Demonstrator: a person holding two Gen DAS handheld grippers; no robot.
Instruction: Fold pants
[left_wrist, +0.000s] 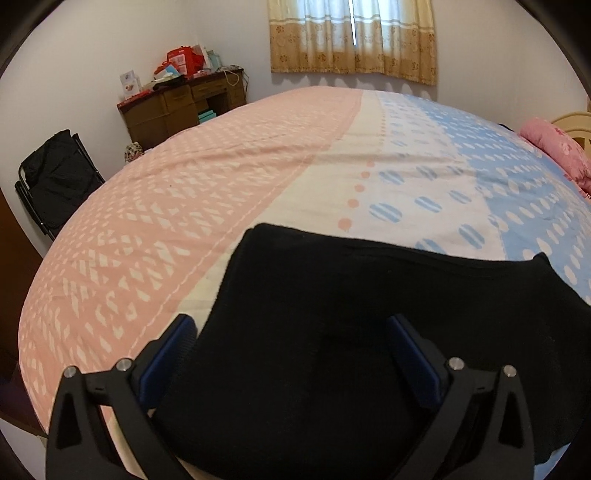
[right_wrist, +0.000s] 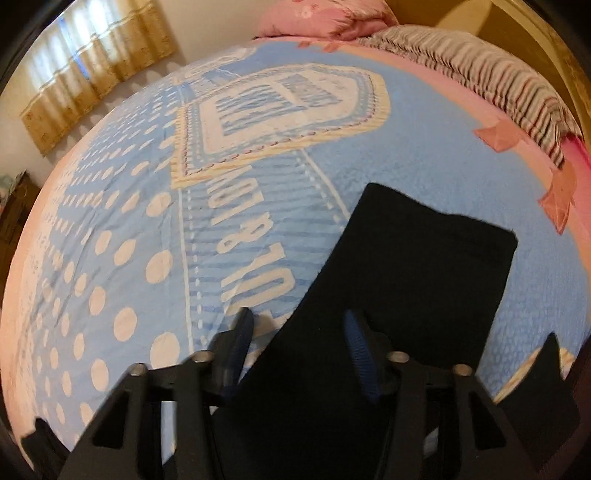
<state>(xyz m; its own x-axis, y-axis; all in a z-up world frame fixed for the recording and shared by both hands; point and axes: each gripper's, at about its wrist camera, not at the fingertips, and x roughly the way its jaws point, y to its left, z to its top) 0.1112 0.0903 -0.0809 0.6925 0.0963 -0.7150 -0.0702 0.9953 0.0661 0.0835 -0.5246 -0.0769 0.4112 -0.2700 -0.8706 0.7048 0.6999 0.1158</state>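
pants (left_wrist: 332, 332) lie flat on the bed (left_wrist: 184, 206), waist at 12 o'clock in left view, legs (right_wrist: 424, 266) toward 1 o'clock in right view. left gripper (left_wrist: 291, 332) and right gripper (right_wrist: 295, 325) jaws apart, straddling cloth. pinch both edges evenly, lift together.

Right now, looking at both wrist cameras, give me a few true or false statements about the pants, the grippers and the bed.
1. The pants are black. True.
2. The pants lie on a bare wooden floor. False: they lie on a bed with a pink and blue patterned cover.
3. The left gripper is open, with pants fabric between its fingers. True.
4. The right gripper is shut. False: its jaws stand apart over the pants.
5. A curtain hangs on the wall beyond the bed. True.
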